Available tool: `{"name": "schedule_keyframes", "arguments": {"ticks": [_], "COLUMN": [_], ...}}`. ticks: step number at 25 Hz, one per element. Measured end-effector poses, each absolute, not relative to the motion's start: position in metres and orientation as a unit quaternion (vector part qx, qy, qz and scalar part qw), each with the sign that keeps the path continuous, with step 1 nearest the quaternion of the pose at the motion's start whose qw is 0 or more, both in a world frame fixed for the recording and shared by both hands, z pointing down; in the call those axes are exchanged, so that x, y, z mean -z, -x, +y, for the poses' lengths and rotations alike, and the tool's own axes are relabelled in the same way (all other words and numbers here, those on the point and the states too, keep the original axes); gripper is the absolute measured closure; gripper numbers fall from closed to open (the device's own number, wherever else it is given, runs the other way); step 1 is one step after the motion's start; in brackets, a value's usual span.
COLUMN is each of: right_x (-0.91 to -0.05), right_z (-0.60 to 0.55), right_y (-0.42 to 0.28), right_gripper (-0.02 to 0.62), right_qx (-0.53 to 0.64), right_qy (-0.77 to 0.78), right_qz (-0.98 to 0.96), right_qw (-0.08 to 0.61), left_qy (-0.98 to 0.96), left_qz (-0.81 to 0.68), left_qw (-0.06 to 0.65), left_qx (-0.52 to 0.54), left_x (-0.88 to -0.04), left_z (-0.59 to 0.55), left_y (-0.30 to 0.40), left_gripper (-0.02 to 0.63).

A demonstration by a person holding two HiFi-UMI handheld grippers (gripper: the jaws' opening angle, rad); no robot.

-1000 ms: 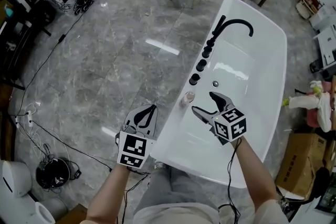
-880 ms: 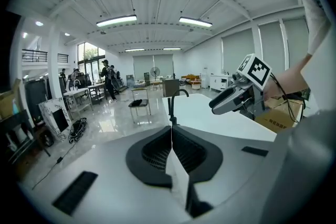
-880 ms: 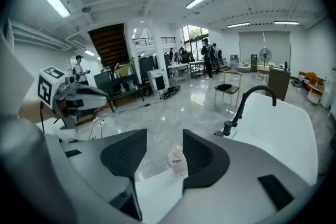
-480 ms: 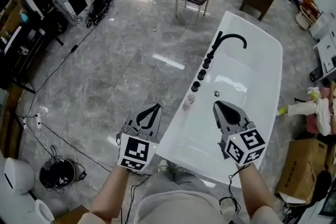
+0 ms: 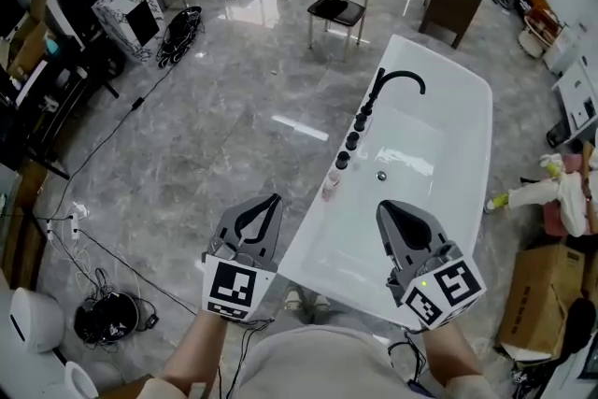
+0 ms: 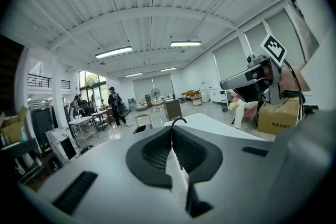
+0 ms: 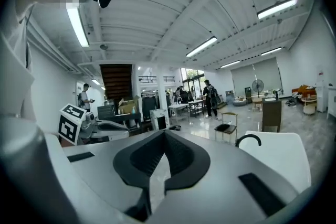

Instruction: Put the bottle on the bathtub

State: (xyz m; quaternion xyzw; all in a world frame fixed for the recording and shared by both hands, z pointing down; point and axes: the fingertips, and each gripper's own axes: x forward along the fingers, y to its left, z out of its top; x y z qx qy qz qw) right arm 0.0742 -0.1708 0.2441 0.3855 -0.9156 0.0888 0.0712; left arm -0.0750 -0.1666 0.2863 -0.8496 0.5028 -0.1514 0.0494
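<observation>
- Left gripper [image 5: 274, 200]: held out from a forearm in front of the person's torso, pointing forward and slightly downward, over the floor [image 5: 206, 126] just beside the near left corner of the bathtub [image 5: 313, 234]. Its jaws are pressed together with nothing between them.
- Right gripper [image 5: 385, 208]: held level with the left one, above the near end of the bathtub and pointing along the basin. Its jaws have just been closing and now meet, gripping nothing.
- Marker cubes: one on each gripper, at the end nearest the person.
- Bottle [image 5: 331, 185]: one small clear bottle, upright on the left rim of the bathtub, well apart from both grippers and roughly midway along the rim.
- Black knobs [image 5: 352, 141]: a row on the same rim, just beyond the bottle.
- Faucet [image 5: 392, 81]: one, black and arched, beyond the knobs, curving over the basin.
- Chair [image 5: 334, 9]: one, on the floor past the far end of the bathtub.
- Cardboard box [image 5: 533, 294]: one, on the floor to the right of the bathtub.
- Nothing stands between the grippers and the bottle.
</observation>
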Motion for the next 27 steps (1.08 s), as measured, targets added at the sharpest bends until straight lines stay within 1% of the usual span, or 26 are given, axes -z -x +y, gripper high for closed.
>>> {"name": "schedule_keyframes", "arguments": {"ticks": [5,9,12,16,23,27], "right_x": [-0.23,-0.236,-0.241,-0.237,-0.234,-0.243], "right_z": [-0.142,-0.134,-0.131,-0.133,-0.136,-0.133], "right_y": [-0.08,-0.08,-0.079,-0.084,-0.085,-0.079], "right_gripper": [0.568,0.568,0.568,0.568,0.568,0.568], "right_qx": [-0.062,-0.073,-0.077,-0.046,-0.043,-0.036], "right_qy": [-0.387,-0.391,-0.392,-0.4,-0.405,-0.393], "right_qz": [-0.918,-0.915,-0.914,-0.911,-0.909,-0.913], "right_qw": [0.065,0.063,0.072,0.092,0.084,0.103], "left_qy": [0.85,0.852,0.85,0.85,0.846,0.841], "left_qz": [0.504,0.501,0.504,0.503,0.514,0.522], "left_qw": [0.054,0.062,0.062,0.063,0.054,0.053], "left_qx": [0.142,0.139,0.14,0.145,0.135,0.129], "left_x": [-0.268,-0.259,-0.258,-0.259,-0.255,-0.251], "left_z": [-0.146,-0.133,-0.132,-0.133,-0.137,-0.138], "left_y": [0.069,0.064,0.064,0.065,0.069,0.068], "left_gripper": [0.584,0.584,0.584,0.584,0.584,0.584]}}
